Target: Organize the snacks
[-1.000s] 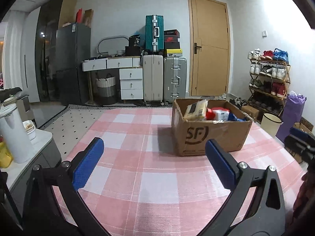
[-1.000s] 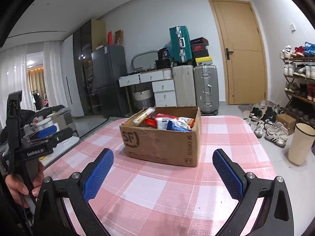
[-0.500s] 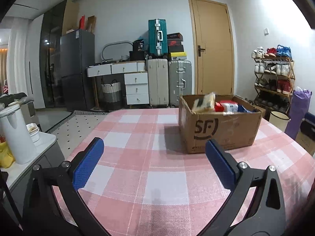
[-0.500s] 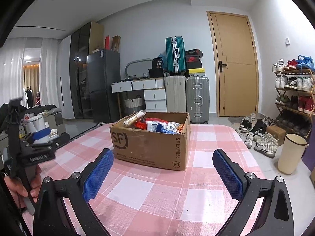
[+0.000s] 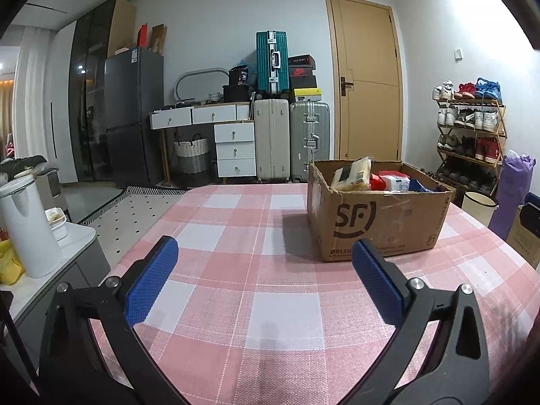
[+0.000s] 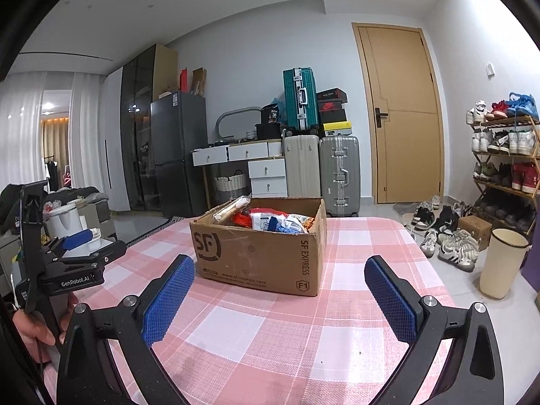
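Two grippers are hovering over a pink-and-white checked tablecloth (image 5: 270, 303): the left gripper (image 5: 266, 270) is spreading its blue pads wide with nothing between them, and the right gripper (image 6: 280, 290) is doing likewise. Ahead of both, a cardboard box (image 6: 263, 253) is standing on the cloth, holding the snack packets (image 6: 273, 219), with a yellow packet (image 5: 352, 173) leaning at its left end.
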